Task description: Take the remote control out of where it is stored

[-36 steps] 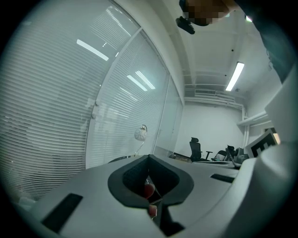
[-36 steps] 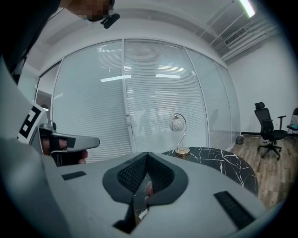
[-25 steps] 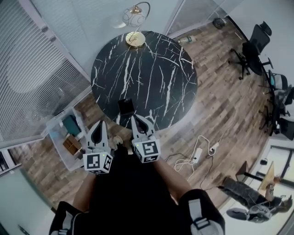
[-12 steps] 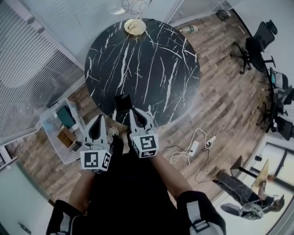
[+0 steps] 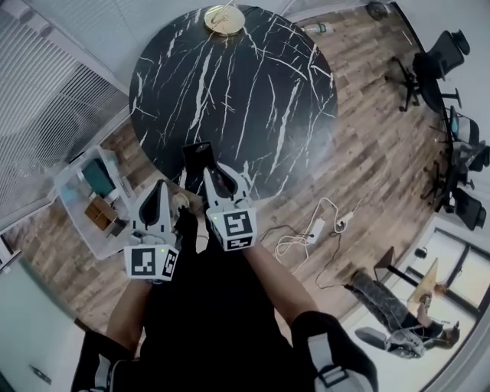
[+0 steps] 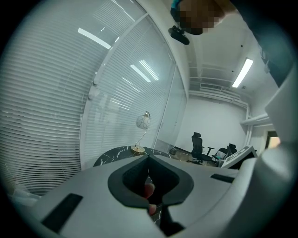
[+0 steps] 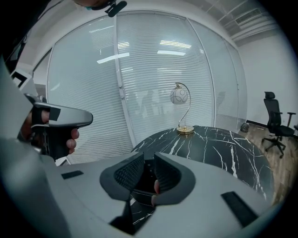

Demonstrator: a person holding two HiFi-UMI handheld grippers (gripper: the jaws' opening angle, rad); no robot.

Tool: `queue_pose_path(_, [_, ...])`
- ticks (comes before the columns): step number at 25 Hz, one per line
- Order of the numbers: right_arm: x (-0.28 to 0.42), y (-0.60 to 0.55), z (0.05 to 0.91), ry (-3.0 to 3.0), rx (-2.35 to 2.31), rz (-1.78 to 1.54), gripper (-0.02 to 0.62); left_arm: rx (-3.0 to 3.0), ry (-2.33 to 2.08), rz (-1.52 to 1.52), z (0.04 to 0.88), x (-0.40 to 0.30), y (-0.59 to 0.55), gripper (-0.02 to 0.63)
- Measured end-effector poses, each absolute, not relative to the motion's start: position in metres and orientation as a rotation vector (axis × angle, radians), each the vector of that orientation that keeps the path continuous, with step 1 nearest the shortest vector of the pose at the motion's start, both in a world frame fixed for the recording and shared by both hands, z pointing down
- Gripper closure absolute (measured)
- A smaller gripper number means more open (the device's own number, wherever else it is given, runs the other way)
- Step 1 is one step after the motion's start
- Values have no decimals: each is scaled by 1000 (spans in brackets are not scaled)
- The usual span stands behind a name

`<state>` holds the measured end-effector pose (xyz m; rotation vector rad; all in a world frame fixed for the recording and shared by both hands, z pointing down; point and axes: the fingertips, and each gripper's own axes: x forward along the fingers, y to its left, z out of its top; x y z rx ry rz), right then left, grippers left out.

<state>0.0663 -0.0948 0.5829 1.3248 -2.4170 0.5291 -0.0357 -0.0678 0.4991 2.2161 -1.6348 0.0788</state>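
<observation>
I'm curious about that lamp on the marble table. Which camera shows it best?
The right gripper view: the lamp stands whole and clear, gold base, curved stem and round shade. The left gripper view also shows it whole, but smaller. The head view catches only its gold base at the top edge.

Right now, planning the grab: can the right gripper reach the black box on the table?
Probably yes: the right gripper, fingers just opening and empty, faces the black box; nothing intervenes.
</observation>
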Motion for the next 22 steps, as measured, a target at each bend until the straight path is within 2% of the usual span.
queue_pose_path(15, [59,-110,623,-2344,1218,578,435,2135,-1620,85,527,-41,-74,598])
queue_pose_path(22, [58,-117,632,-2328,1193,579,414,2112,-1620,99,537,-45,-78,598])
